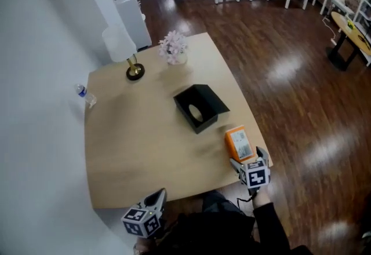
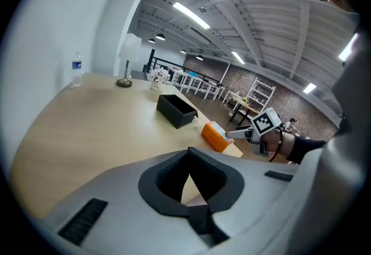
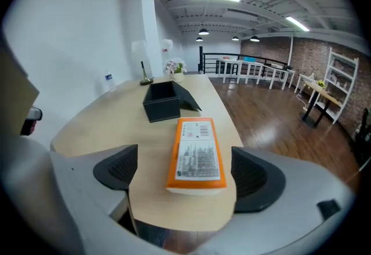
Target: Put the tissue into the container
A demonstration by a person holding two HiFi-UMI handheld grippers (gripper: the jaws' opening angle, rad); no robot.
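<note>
Orange rectangular tissue pack (image 3: 196,155) lay at the wooden counter's (image 1: 133,138) near right corner, between the wide-open right tongs (image 3: 185,170), pads clear. Grasp likely needed long sides, mid-length, squared up. Black open box container (image 3: 162,110) sat mid-counter. Left tongs (image 2: 190,183) closed, empty.

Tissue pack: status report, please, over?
Right tongs open astride tissue pack, no contact. Left tongs shut, empty. Nothing between pack and black container.

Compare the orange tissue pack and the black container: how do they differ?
The tissue pack is orange with a printed label; the container is black. The pack lies closed and flat; the container is open-topped. The pack sits at the table edge, the container mid-table. Both rest on the table.
</note>
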